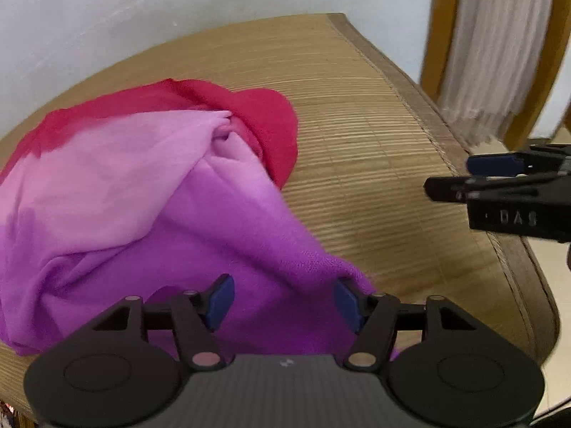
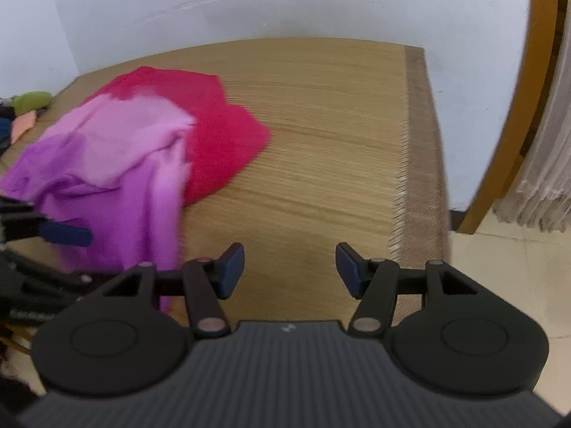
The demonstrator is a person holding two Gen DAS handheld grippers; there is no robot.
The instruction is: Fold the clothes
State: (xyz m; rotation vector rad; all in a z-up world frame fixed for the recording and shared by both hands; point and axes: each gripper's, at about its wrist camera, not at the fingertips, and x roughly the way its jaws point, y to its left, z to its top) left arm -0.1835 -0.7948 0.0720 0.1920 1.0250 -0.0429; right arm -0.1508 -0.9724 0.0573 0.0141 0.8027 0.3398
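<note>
A crumpled garment (image 1: pixel 150 185), shading from red through pink to purple, lies heaped on the left part of a bamboo mat (image 1: pixel 357 125). My left gripper (image 1: pixel 285 297) stands open just over the garment's purple near edge, with cloth below its fingers and its pads not pressing on it. In the right wrist view the garment (image 2: pixel 125 149) lies to the left, and my right gripper (image 2: pixel 289 271) is open over bare mat (image 2: pixel 321 142) with nothing between its fingers. The right gripper (image 1: pixel 460 176) also shows at the right of the left wrist view, and the left gripper (image 2: pixel 43 221) at the left edge of the right wrist view.
The mat has a brown woven border (image 2: pixel 424 178) on its right side, with pale floor tiles (image 2: pixel 499 278) beyond. A wooden frame (image 2: pixel 517 107) and a pale fringed curtain (image 1: pixel 492 53) stand at the right. A white wall (image 2: pixel 249 3) runs behind. Other clothes (image 2: pixel 25 114) lie at the far left.
</note>
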